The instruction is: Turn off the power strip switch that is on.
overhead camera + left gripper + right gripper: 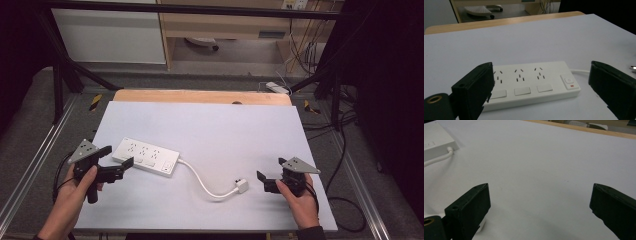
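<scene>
A pale grey rectangular surface [210, 125] has a light wooden strip [200, 96] along its far edge, and beyond it black cables [305, 50] hang.

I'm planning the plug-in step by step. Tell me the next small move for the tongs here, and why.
Probably ease the right tongs forward and close them on the plug. Both tongs stand open; the plug lies loose on the table just ahead of the right tongs. The left tongs already straddle the near end of the power strip, so could steady it.
</scene>
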Demonstrator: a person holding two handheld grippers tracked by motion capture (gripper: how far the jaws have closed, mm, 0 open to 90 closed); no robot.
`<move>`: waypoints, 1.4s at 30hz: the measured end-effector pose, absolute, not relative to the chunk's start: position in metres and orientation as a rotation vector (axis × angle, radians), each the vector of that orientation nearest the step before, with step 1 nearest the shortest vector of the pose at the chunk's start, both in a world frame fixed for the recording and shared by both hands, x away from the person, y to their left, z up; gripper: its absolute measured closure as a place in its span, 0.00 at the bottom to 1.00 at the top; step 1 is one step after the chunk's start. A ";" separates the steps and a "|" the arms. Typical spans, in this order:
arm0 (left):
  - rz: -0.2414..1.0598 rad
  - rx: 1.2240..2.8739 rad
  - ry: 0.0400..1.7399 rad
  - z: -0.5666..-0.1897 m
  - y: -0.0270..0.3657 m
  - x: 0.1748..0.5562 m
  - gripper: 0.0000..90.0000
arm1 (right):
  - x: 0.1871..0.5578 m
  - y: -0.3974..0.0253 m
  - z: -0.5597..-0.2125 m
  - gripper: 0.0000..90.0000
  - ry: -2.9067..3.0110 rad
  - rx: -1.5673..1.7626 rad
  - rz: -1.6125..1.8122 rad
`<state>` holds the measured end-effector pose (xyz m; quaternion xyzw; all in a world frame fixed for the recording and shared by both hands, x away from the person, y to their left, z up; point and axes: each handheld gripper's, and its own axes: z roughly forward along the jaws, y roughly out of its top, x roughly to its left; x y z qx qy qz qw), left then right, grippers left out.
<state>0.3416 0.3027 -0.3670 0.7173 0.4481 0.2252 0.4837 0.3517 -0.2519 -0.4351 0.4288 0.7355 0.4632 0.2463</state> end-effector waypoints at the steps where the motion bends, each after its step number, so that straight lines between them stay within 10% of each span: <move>1: 0.547 1.748 1.090 -0.368 0.304 0.340 0.07 | 0.352 -0.252 -0.435 0.04 2.008 1.168 1.263; 42: 0.484 1.873 1.140 -0.431 0.309 0.304 0.08 | 0.351 -0.254 -0.435 0.04 2.000 1.173 1.263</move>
